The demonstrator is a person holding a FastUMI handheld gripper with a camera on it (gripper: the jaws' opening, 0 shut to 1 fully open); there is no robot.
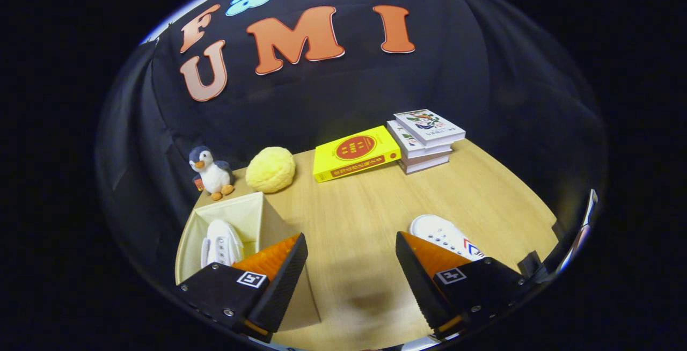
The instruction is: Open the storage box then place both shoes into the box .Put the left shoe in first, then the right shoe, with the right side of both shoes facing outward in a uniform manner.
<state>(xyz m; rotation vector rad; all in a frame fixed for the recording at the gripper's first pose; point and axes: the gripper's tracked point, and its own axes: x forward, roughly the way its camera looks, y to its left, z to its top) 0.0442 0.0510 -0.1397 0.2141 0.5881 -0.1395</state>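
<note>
Gripper [351, 273] fingers are standing wide, gripping nothing. We are noting one shoe [221, 243] inside the open storage box [252, 214] at ten o'clock, seemingly the left; second shoe [448, 237] at two o'clock, risking wrong-side placement.

Recording booth (cloth-walled) with wooden table [375, 211].

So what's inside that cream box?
One white shoe stands inside the open storage box. The left finger of the open gripper covers the box's near corner, so its floor stays unseen.
</note>
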